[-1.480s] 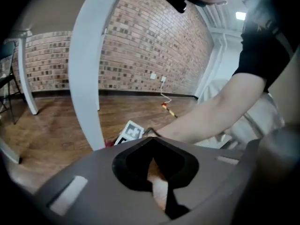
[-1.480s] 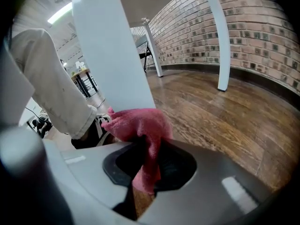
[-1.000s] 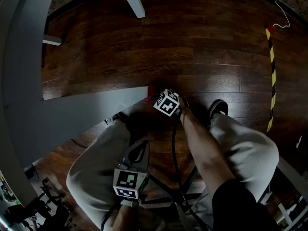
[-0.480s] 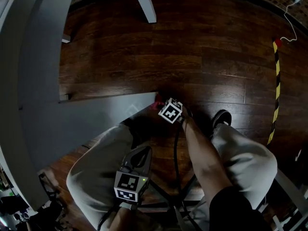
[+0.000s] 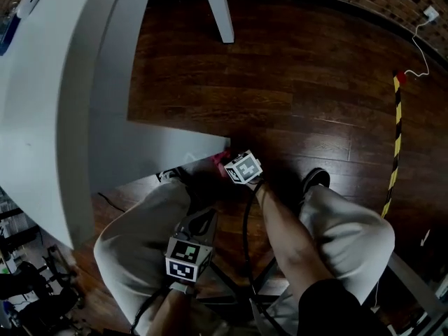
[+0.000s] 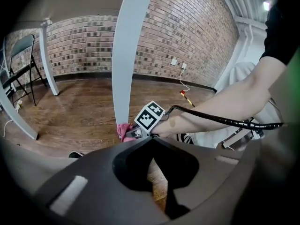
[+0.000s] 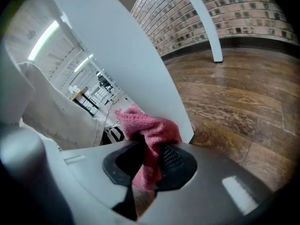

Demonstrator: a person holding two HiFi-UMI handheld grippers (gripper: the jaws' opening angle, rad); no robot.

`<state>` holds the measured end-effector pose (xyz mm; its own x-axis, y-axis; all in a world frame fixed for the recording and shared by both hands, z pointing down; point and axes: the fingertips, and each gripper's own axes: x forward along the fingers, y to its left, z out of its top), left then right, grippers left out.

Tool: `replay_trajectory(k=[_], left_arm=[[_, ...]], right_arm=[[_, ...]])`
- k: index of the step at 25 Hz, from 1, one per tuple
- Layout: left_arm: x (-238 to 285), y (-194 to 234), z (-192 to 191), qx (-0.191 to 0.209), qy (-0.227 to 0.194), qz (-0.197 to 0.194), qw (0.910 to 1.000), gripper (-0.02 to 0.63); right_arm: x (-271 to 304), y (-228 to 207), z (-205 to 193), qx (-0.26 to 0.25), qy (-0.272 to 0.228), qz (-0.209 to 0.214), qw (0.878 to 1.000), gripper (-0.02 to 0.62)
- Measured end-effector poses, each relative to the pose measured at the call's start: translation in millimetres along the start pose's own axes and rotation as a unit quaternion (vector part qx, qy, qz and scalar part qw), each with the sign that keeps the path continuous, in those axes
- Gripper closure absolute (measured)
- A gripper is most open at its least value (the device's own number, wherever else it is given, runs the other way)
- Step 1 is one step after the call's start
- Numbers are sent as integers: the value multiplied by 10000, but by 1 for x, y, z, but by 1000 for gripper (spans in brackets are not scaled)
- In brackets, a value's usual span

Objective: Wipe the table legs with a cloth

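Note:
The white table leg (image 5: 175, 152) slants down to the dark wood floor, and in the left gripper view the same table leg (image 6: 131, 55) stands upright. My right gripper (image 5: 227, 165) is at its lower end, shut on a pink cloth (image 5: 219, 161). In the right gripper view the pink cloth (image 7: 150, 125) bunches out of the right gripper (image 7: 150, 146) against the leg (image 7: 140, 69). My left gripper (image 5: 203, 217) hovers over the person's left thigh. It is shut with nothing held, and the left gripper (image 6: 152, 142) points at the cloth (image 6: 123, 130).
The white table top (image 5: 63, 82) fills the left. A second leg (image 5: 217, 9) stands far back. Yellow-black tape (image 5: 393, 138) and a white cable run along the right floor. The person's shoe (image 5: 318, 177) is beside the right gripper. A folding chair (image 6: 21, 64) stands by the brick wall.
The head view has swung so more of the table top shows. My right gripper stays at the leg's foot with the cloth, now more visible. The left gripper has barely moved.

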<state>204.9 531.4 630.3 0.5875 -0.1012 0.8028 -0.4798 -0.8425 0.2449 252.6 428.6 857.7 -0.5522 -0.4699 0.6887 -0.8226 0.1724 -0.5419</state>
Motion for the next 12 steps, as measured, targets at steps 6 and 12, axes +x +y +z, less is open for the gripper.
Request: replay_trajectory(k=[6, 12], left_arm=[[11, -4, -2, 457, 304, -94, 9984, 606], [17, -28, -4, 801, 509, -340, 9949, 606]], right_arm=[[-24, 15, 18, 193, -106, 119, 9997, 545], [-58, 41, 49, 258, -220, 147, 9993, 545]])
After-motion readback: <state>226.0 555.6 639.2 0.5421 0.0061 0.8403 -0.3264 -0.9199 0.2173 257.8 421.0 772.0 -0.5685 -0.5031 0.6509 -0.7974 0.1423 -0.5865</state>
